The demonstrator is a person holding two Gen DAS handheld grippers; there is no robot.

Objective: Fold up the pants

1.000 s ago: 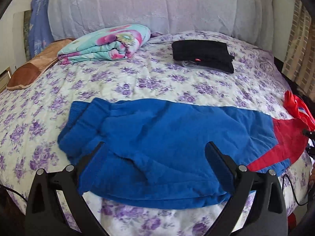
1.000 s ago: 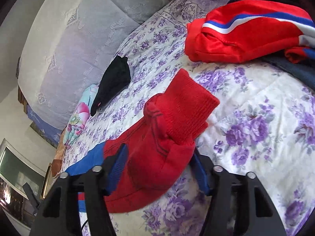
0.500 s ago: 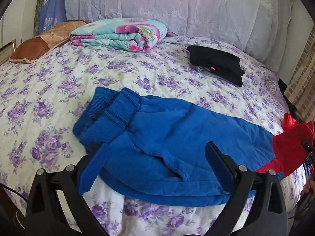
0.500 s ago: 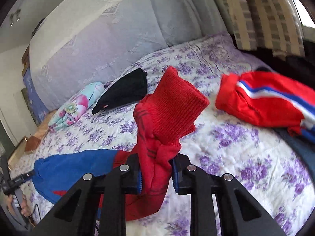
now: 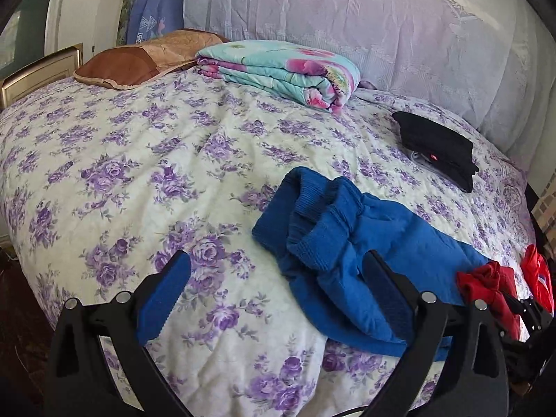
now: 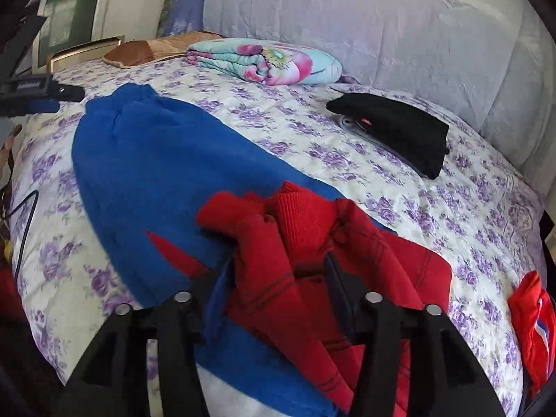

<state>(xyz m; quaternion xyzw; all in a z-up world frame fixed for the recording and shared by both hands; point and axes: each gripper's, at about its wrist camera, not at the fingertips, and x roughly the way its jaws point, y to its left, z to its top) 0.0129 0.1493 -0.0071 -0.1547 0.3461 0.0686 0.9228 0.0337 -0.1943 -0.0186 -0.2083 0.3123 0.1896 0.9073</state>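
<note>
Purple-flowered bedding covers the bed (image 5: pixel 146 160) where the pants (image 5: pixel 365 243) lie crumpled near its front edge, blue end bunched leftward. Their red cuffs (image 6: pixel 312 229) are gathered up, apparently to carry them over for a fold. The right gripper (image 6: pixel 278 278) is clenched on them; the left gripper (image 5: pixel 278 278) is spread wide (holding nothing), one finger resting over blue cloth.
</note>
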